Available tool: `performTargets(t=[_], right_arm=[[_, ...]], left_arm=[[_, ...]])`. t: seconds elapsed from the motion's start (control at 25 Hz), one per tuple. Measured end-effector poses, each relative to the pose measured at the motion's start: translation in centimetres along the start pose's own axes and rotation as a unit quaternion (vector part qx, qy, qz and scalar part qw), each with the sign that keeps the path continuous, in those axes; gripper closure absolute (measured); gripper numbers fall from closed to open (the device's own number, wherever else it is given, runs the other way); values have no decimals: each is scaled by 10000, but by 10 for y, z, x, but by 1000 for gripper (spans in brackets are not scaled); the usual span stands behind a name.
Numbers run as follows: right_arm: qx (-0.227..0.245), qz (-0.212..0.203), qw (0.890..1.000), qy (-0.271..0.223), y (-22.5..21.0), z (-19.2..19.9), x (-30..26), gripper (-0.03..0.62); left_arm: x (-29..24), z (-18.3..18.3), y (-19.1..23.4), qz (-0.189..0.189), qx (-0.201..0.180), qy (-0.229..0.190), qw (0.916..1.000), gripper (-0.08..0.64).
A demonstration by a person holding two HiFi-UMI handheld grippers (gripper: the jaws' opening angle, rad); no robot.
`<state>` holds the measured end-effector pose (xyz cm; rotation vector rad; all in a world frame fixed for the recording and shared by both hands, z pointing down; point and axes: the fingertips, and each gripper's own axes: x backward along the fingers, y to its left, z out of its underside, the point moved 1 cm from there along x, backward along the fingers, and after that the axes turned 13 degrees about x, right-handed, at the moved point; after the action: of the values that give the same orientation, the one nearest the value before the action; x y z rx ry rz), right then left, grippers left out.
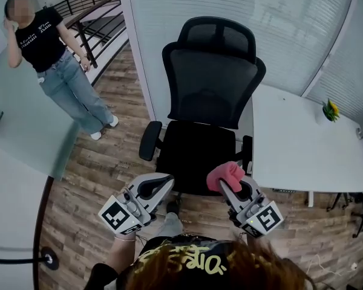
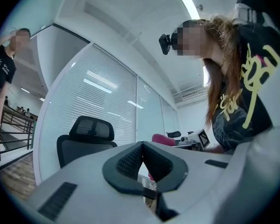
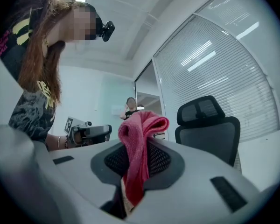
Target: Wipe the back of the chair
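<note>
The chair (image 1: 196, 150) stands in front of me, just beside the white table (image 1: 302, 156), with its seat turned to me. Its mesh back (image 1: 213, 83) is upright, the long axis vertical, the front face toward me. I think the mesh yields a little and the chair may swivel under a push. The pink cloth (image 1: 225, 173) is soft and light. My right tongs (image 1: 233, 185) are clamped on its middle, and my left tongs (image 1: 159, 185) are together and empty.

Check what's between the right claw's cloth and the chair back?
Only the chair's own seat, seen in the head view. The right claw holds the pink cloth near the seat's front edge; nothing else stands before the backrest.
</note>
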<state>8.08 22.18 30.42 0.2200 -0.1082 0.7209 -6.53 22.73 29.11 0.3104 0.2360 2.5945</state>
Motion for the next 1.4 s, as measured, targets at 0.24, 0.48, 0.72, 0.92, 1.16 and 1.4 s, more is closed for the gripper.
performTargets(t=[0.24,0.48,0.72,0.92,1.16,1.4], right_arm=[[-49,317,9993,190,-35,13,-53,525],[-97,775,9961,420,-64,33,-90,525],[-74,1138,9924,454,-97,46,-112,525],[-102,1241,9900,671,-132,60,-100,525],[-488,1449,9844,867,-216,82,-89,525],[85,1930,9738,1204,-320,103,-75,525]], left_arm=[[-10,-16,64,160,59,179,9997,568],[-23,-25,125,346,199,269,9988,568],[-47,-20,165,605,301,296,9973,568],[-81,-9,177,563,419,322,9970,568],[-120,-20,183,311,337,196,9988,568],[-136,-23,189,-138,193,103,9997,568]])
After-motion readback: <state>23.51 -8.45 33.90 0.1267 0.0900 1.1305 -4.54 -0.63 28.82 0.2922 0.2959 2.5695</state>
